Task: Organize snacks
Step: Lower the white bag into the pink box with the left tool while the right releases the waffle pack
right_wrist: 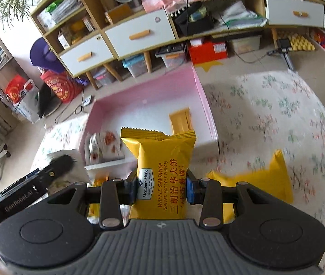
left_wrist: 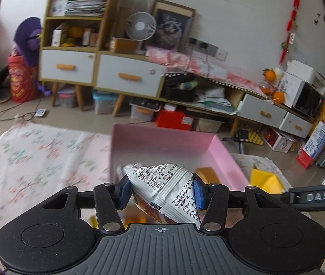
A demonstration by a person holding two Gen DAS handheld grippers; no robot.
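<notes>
Two grips loaded: your left gripper [left_wrist: 162, 193] pinches white packet [left_wrist: 162, 183], right gripper [right_wrist: 162, 191] yellow waffle pkt [right_wrist: 162, 171]. Risk: slick foil, prob. slips short of pink box [right_wrist: 204, 105], frame centre.

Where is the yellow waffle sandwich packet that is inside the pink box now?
In the right wrist view, the yellow packet lies flat on the floor of the pink box, near its right wall, just beyond the yellow packet held in the right gripper.

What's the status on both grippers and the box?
Left gripper shut on white packet. Right gripper shut on yellow packet. Pink box ahead, path clear.
</notes>
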